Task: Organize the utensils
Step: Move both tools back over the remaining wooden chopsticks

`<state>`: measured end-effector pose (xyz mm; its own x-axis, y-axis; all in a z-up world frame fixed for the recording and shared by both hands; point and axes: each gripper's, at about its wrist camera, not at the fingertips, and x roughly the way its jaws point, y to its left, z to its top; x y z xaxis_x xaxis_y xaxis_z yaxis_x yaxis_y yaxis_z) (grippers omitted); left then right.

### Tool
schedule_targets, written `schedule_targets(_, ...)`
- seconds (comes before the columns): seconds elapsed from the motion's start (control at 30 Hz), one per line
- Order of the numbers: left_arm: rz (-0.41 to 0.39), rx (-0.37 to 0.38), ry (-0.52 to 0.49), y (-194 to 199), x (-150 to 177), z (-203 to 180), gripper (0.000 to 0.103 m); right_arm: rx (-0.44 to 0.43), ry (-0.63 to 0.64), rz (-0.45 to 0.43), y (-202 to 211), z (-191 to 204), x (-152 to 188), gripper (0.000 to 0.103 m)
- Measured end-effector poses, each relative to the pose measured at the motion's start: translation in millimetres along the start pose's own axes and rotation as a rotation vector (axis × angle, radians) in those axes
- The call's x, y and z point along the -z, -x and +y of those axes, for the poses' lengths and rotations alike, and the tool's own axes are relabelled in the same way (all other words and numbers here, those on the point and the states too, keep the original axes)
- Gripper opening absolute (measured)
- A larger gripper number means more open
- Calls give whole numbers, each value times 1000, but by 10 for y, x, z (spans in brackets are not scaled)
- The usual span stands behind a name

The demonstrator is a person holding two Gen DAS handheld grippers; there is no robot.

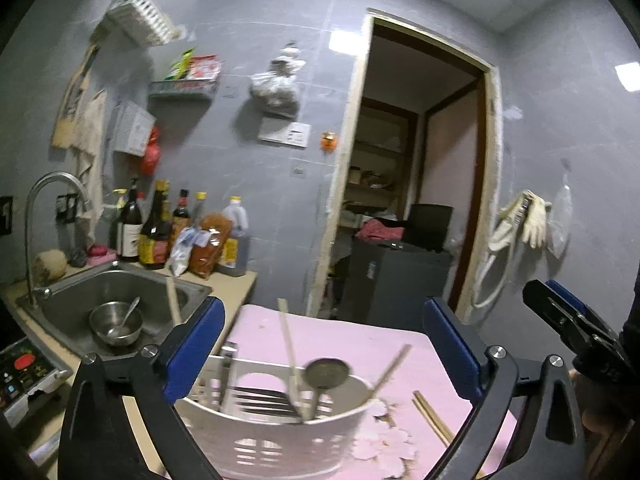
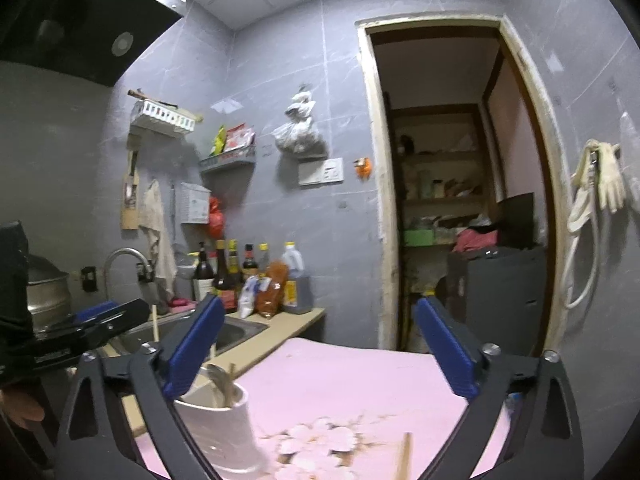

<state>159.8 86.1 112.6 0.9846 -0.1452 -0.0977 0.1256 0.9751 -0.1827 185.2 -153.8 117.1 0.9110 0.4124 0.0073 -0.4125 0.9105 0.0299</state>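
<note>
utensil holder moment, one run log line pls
left hand-held gripper: open | right hand-held gripper: open | utensil holder: loaded | chopsticks: on mat

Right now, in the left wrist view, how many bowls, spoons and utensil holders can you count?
Metal bowl, in the sink: 1
Spoons: 2, one in the bowl, one standing in the holder
White utensil holder, on the pink table: 1
Total: 4

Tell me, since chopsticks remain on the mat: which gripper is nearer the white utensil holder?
Left. The left gripper sits directly over the white utensil holder; the right gripper is off to its right side.
</note>
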Motion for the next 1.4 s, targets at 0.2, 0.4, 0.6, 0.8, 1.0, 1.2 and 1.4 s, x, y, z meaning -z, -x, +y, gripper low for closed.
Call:
schedule_targets(0.2,32,72,-37,-63,138,-360,99,67,20,11,196,-253,41,103)
schedule_targets(0.4,98,123,-61,-170,330,-607,99,124,42,61,301,-490,162,103)
schedule_targets(0.6,210,149,-86,-309,588,-841,99,157,50,164,332,-750,364,103)
schedule_targets(0.8,351,139,-76,-440,891,-999,99,168,56,317,269,-899,633,103)
schedule_targets(1.0,472,84,-56,-581,1118,-1050,99,152,57,457,156,-950,868,103)
schedule_targets(1.2,579,26,-42,-733,1275,-985,99,145,86,577,22,-907,1054,103)
schedule_targets(1.4,678,-16,7,-866,1380,-850,99,134,146,708,-126,-847,1272,103)
